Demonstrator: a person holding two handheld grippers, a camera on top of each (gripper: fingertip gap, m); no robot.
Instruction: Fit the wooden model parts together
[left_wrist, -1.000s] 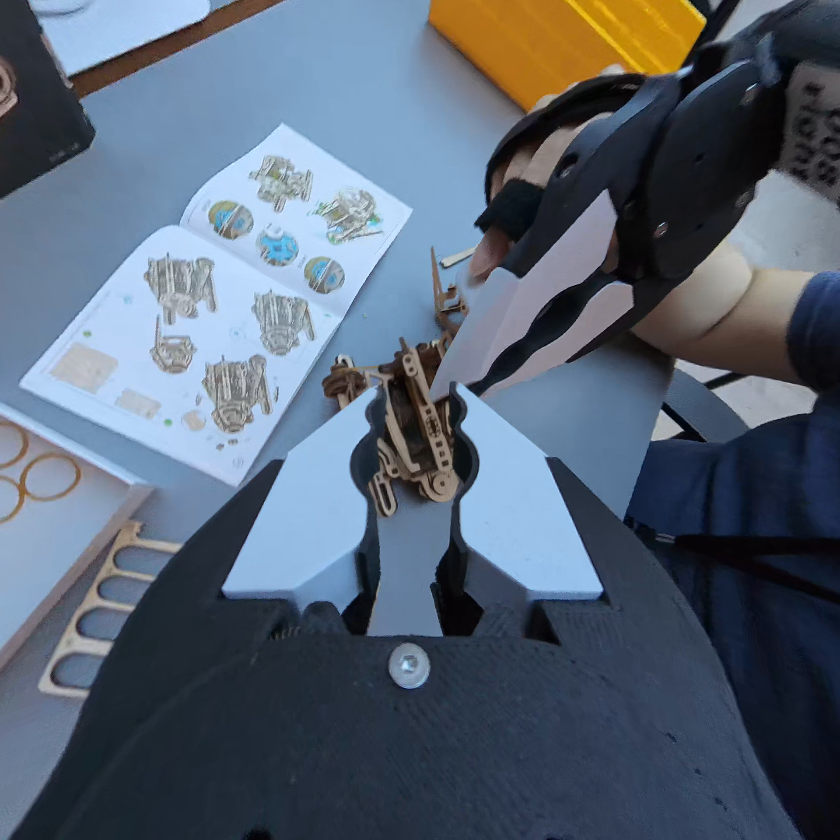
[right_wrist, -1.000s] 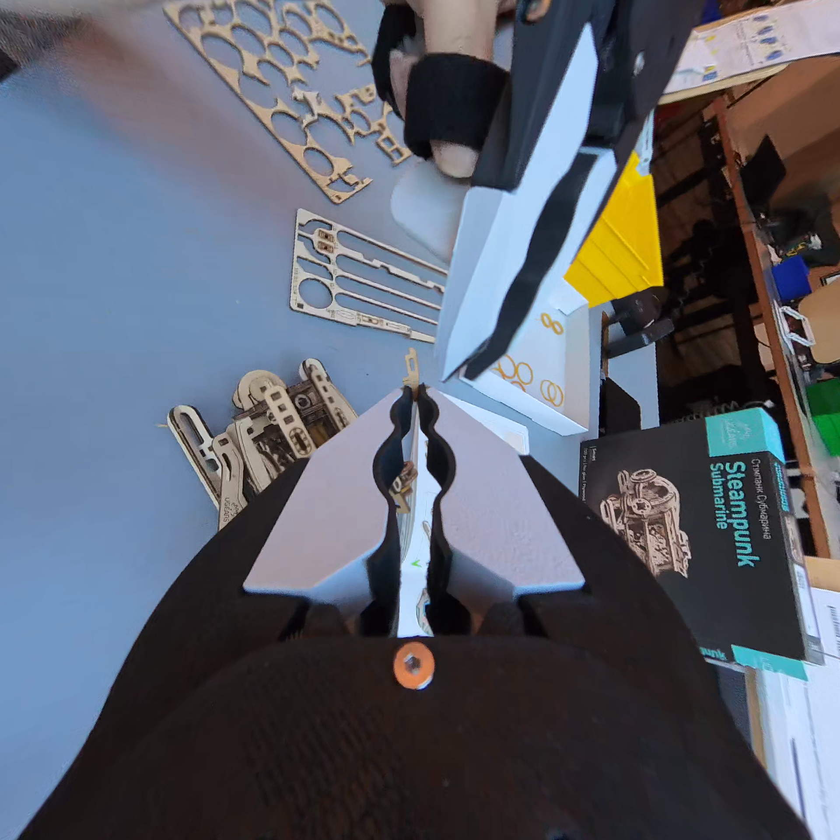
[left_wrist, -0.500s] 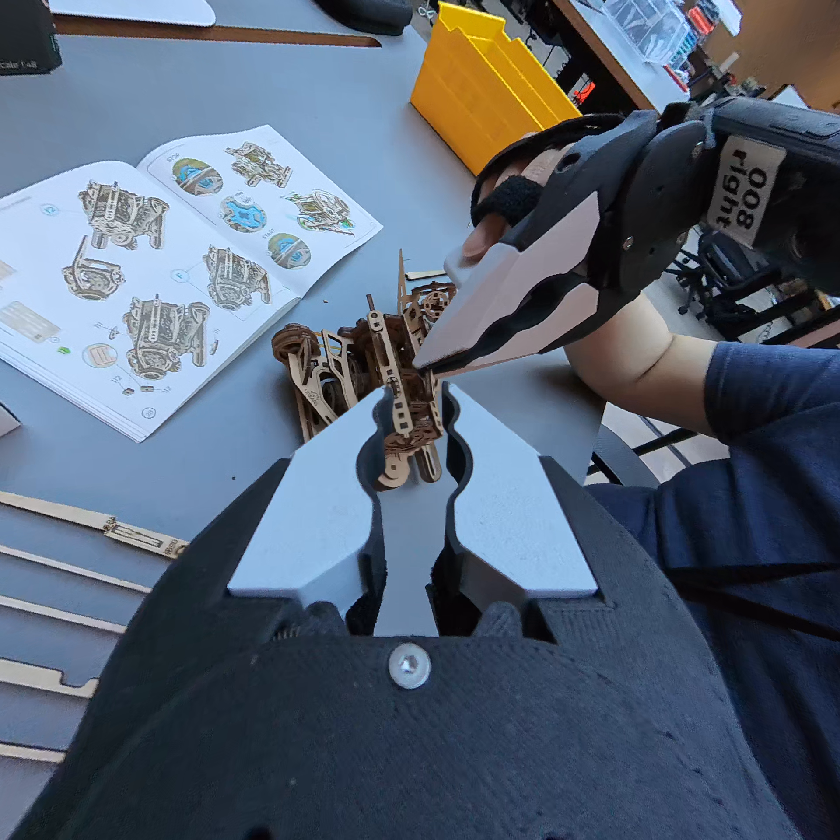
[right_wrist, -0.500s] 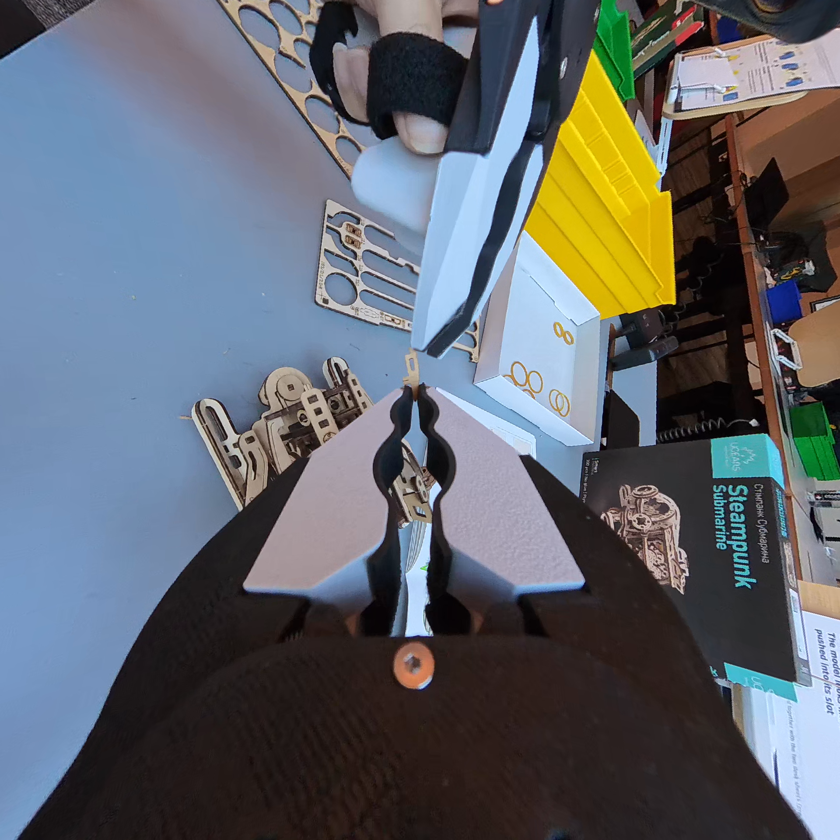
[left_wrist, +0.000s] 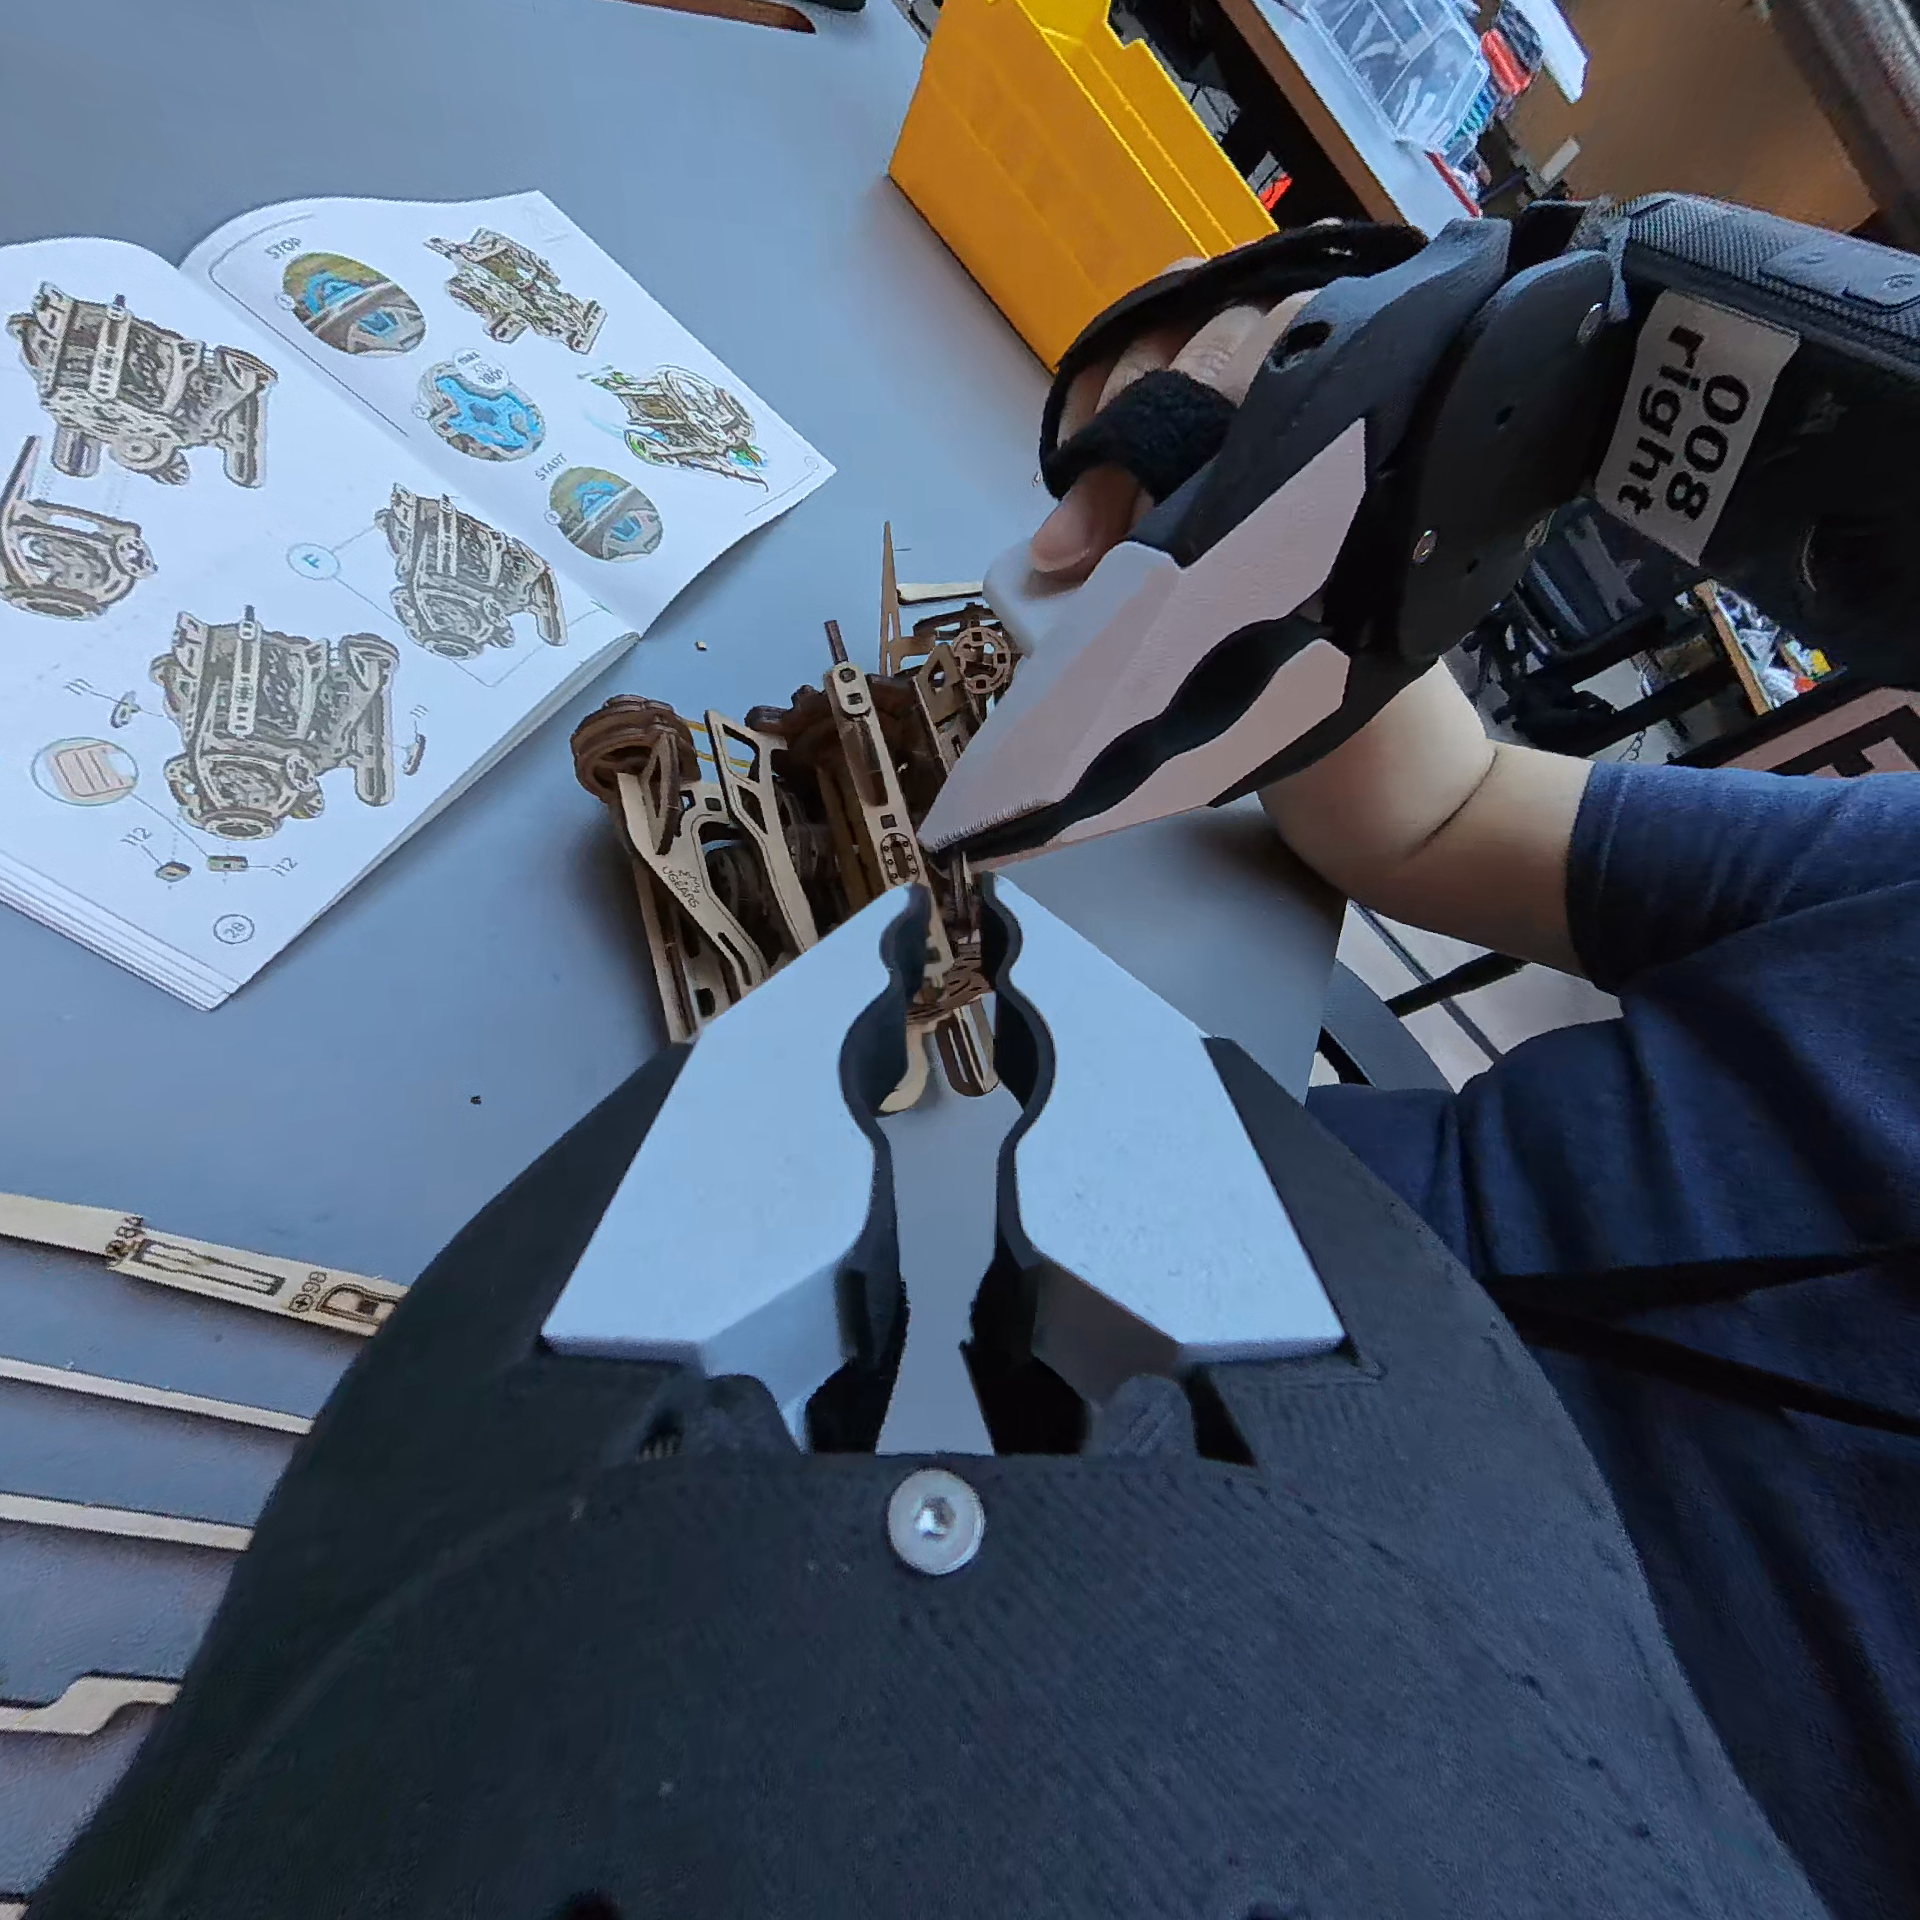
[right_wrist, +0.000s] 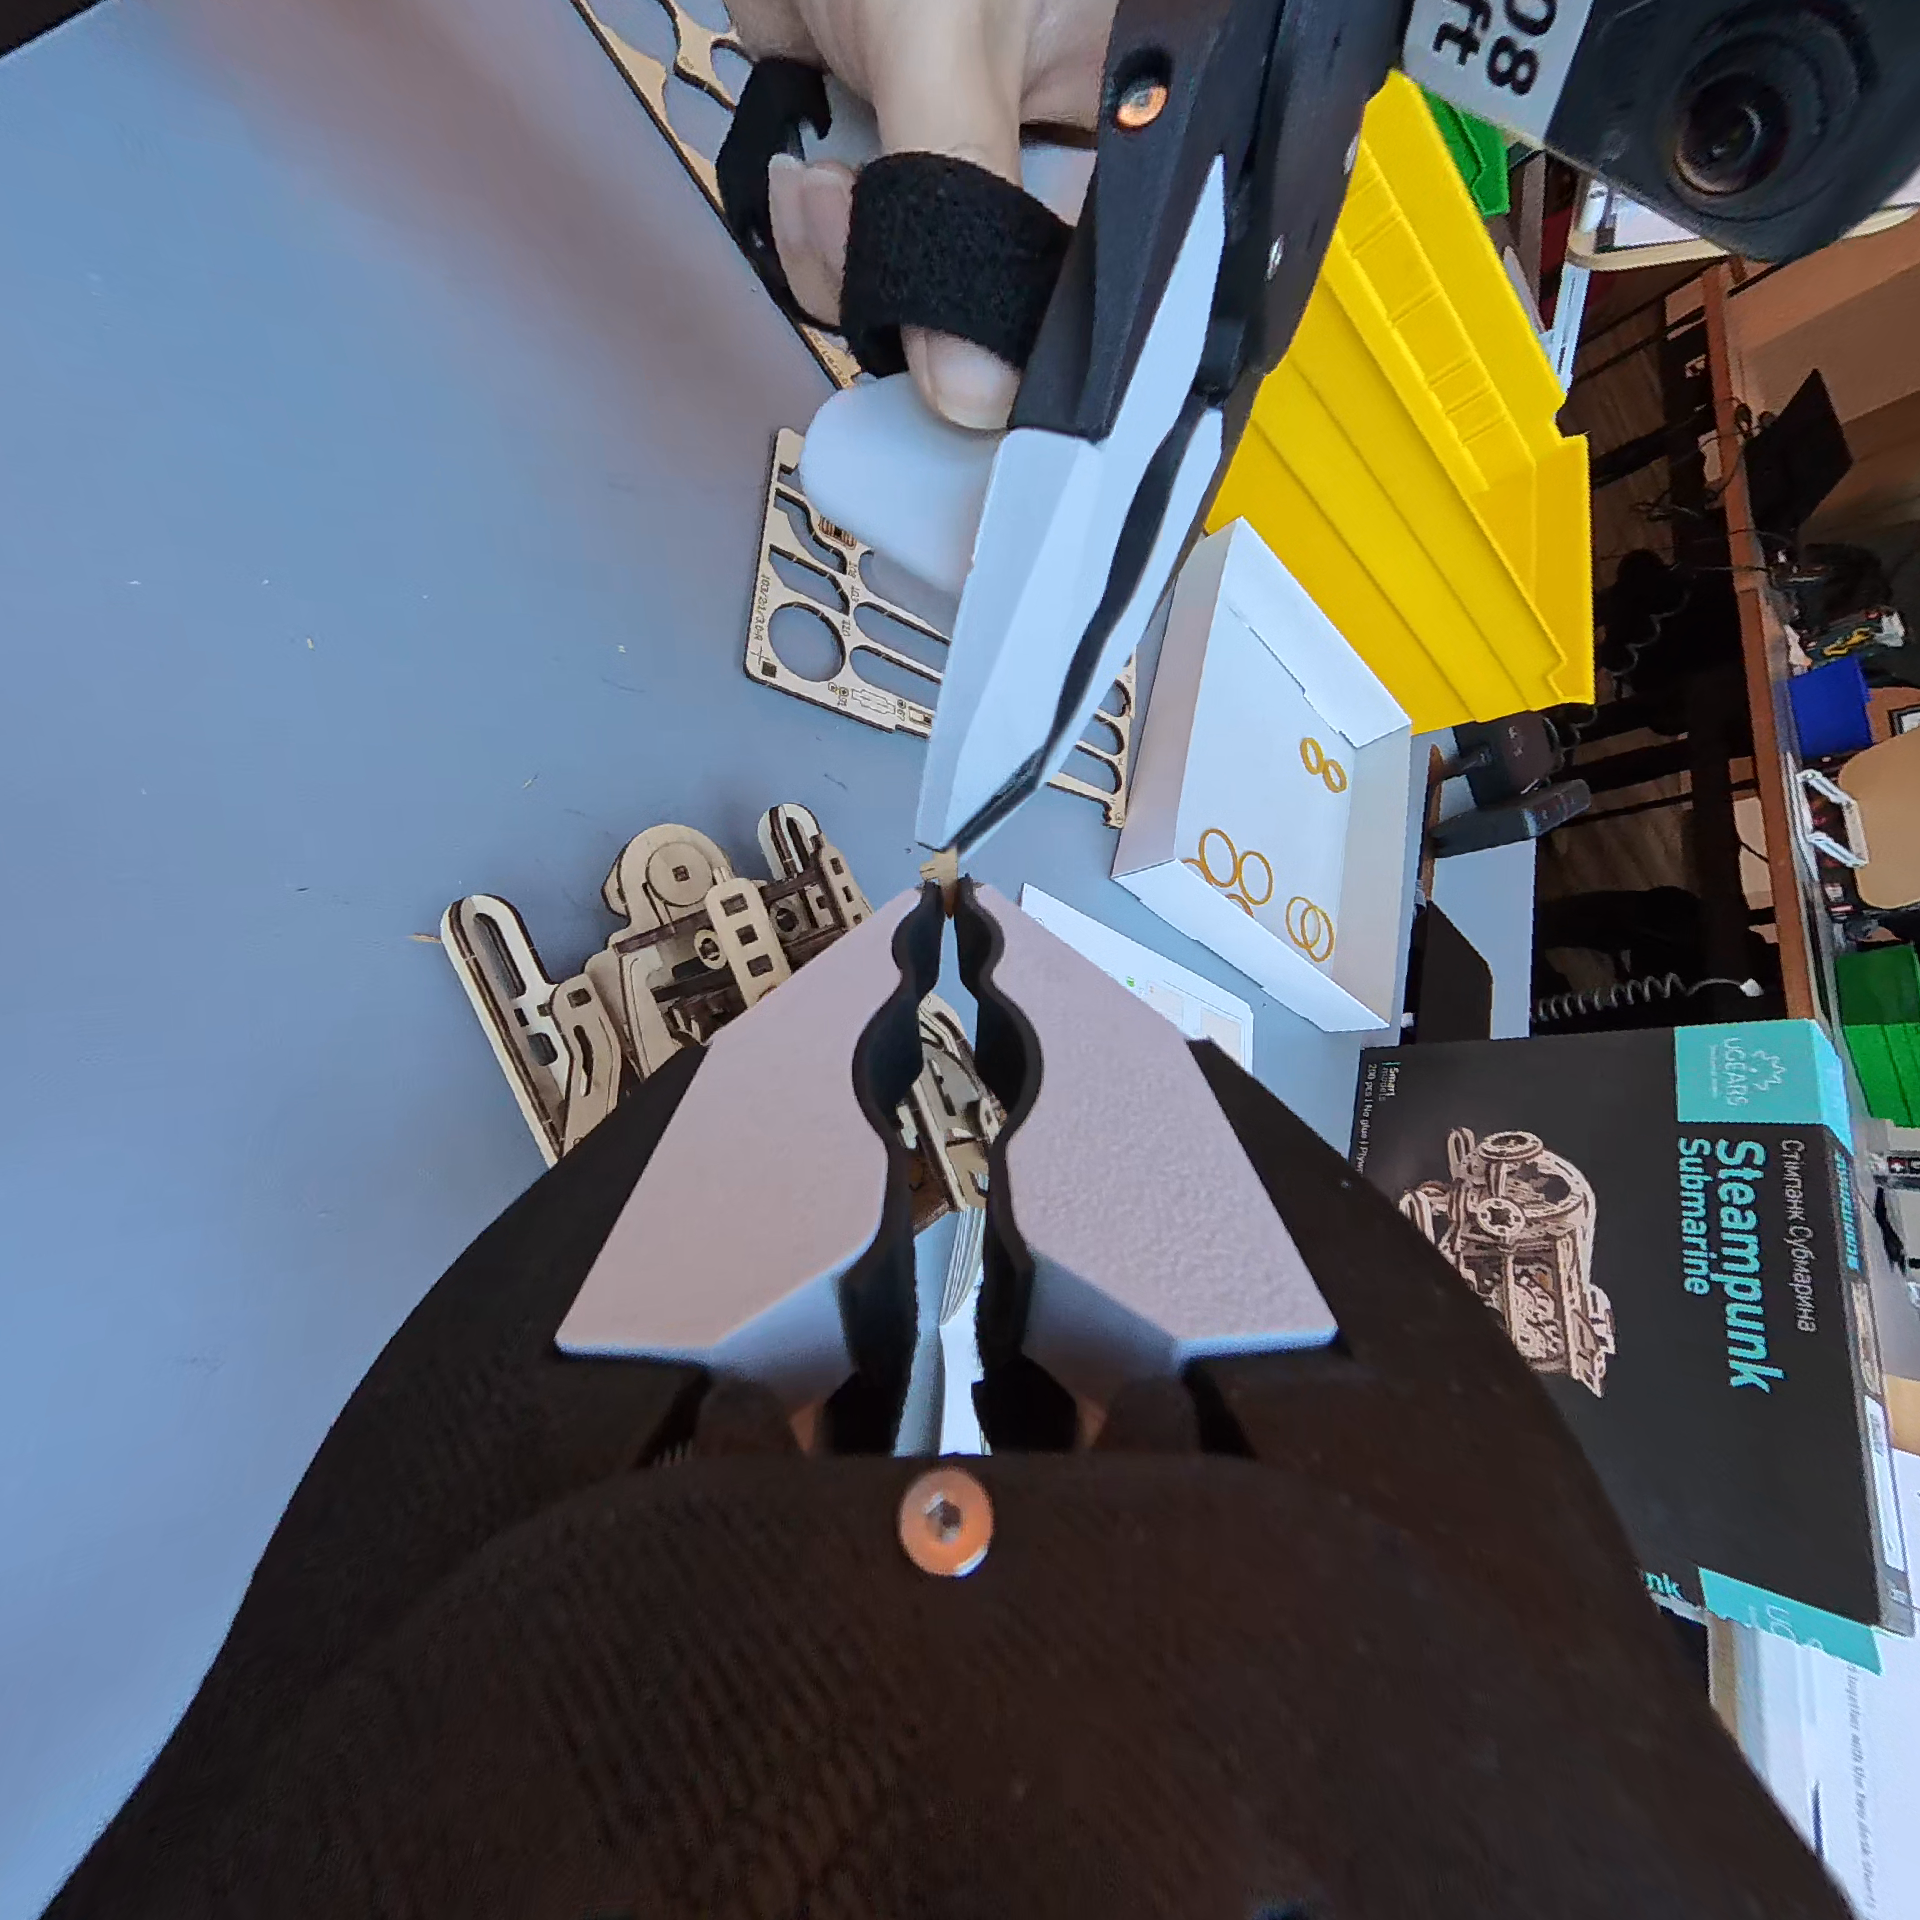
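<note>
A partly built wooden model (left_wrist: 748, 821) lies on the grey table; it also shows in the right wrist view (right_wrist: 675, 956). My right gripper (right_wrist: 948, 896) is shut on a small thin wooden piece (right_wrist: 940, 868) that sticks out past its tips. In the left wrist view it (left_wrist: 940, 847) comes in from the right, tips just over the model. My left gripper (left_wrist: 951, 891) has its jaws nearly together right above the model. In the right wrist view it (right_wrist: 948, 844) comes down from above and its shut tips meet the top end of the same small piece.
An open instruction booklet (left_wrist: 312, 540) lies left of the model. Punched-out wooden sheets (right_wrist: 821, 644) (left_wrist: 208, 1268), a white box holding rubber rings (right_wrist: 1268, 790), a yellow bin (left_wrist: 1060, 177) and the black kit box (right_wrist: 1621, 1299) surround it. A person's arm (left_wrist: 1714, 987) is at the right.
My left gripper's jaws have narrowed from clearly apart to nearly together. It has moved to the right gripper's tips, reaching the small piece. The right gripper has kept its hold.
</note>
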